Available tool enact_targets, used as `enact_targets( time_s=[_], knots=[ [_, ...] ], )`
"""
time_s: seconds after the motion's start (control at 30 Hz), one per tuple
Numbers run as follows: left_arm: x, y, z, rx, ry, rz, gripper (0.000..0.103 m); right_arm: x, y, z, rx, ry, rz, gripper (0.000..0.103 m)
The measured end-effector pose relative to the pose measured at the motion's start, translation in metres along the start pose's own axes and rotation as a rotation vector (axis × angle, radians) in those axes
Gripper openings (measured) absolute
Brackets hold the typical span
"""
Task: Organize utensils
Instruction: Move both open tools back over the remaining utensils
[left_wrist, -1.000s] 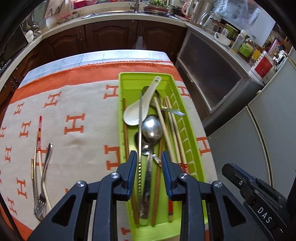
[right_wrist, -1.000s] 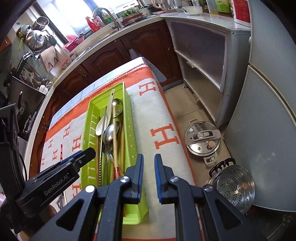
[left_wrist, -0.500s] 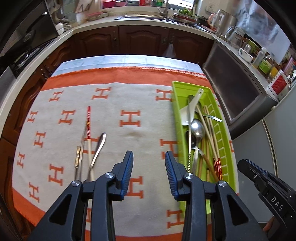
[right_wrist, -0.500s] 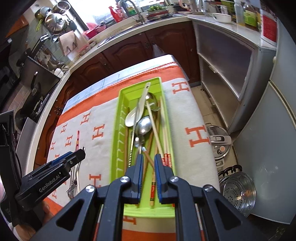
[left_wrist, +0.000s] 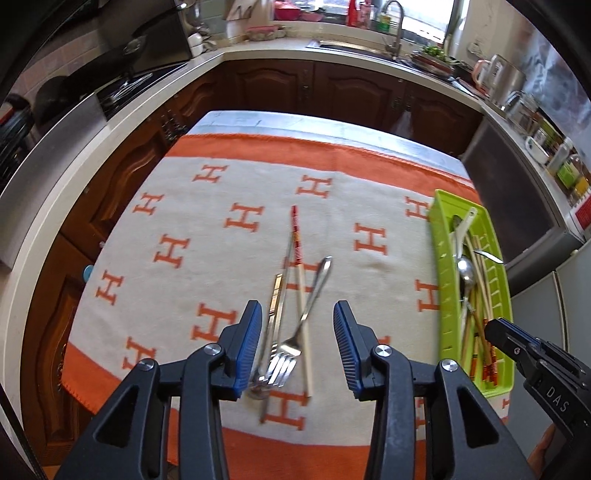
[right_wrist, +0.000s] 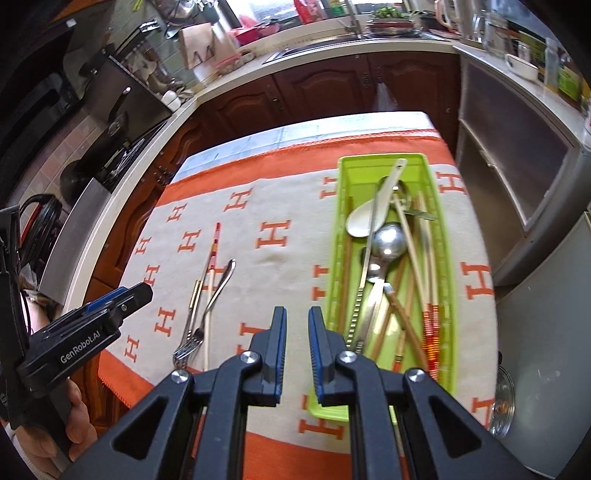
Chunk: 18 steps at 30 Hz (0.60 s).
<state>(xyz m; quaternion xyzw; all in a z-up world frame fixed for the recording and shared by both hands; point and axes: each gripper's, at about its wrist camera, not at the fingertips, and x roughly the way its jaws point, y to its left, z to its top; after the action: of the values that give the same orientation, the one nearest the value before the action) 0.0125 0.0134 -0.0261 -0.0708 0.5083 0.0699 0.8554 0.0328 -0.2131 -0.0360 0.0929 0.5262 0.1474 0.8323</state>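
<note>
Green tray (right_wrist: 334, 236) holds utensils — fork (right_wrist: 207, 314) lies outside

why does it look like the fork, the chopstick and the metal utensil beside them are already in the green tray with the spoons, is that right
Not quite. The fork, the chopstick and the metal utensil beside them lie on the blanket, well apart from the green tray; the left wrist view shows it. The spoons are in the tray, as you said.

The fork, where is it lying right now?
The fork lies on the orange-patterned cloth, well left of the green tray, crossing a chopstick. In the left wrist view it shows between the opening left tongs.
</note>
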Motion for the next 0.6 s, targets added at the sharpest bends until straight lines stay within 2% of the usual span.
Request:
enact_targets(
  time_s=[0.17, 0.3, 0.6],
  knots=[
    [0.016, 0.032, -0.009, -0.038, 0.044, 0.007, 0.039, 0.02, 0.024, -0.003, -0.022, 0.038, 0.023, 0.012],
    [0.031, 0.044, -0.013, -0.039, 0.073, -0.015, 0.039, 0.039, 0.04, -0.01, -0.029, 0.068, 0.035, 0.012],
    [0.076, 0.052, -0.017, 0.021, 0.13, -0.122, 0.039, 0.077, 0.064, -0.019, -0.02, 0.117, 0.035, 0.012]
  ],
)
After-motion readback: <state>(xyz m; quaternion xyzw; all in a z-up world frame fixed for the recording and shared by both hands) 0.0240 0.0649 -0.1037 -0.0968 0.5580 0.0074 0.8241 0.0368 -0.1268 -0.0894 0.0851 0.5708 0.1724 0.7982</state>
